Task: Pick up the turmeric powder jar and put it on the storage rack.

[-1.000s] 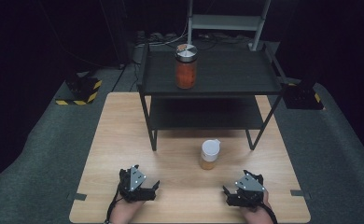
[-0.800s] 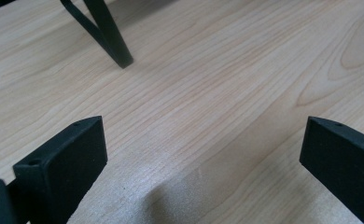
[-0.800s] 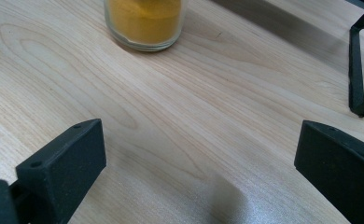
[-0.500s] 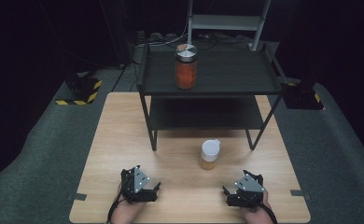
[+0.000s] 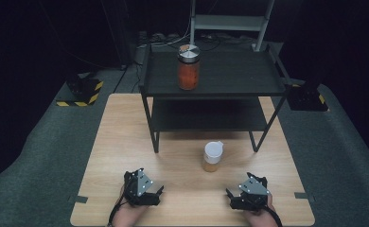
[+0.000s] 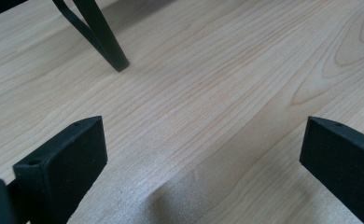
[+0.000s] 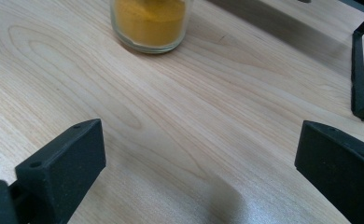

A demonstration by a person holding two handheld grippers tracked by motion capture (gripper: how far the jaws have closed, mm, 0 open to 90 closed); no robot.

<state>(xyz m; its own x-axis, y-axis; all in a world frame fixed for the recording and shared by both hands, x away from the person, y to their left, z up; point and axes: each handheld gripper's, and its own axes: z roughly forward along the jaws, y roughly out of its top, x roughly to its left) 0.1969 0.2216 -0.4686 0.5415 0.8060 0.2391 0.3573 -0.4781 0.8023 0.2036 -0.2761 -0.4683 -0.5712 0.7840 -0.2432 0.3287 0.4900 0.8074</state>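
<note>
Wooden table (image 5: 126, 142) carries my left gripper (image 5: 155, 191) and right gripper (image 5: 234, 198), both resting wide open and empty, ready for the near spice jar (image 5: 213, 157).

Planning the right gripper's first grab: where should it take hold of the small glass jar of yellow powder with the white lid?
Probably by the straight glass wall below the white lid, coming level from the near side. The small glass jar of yellow powder stands upright on the wooden table, nothing crowding it. The right gripper is open and wider than the jar.
</note>
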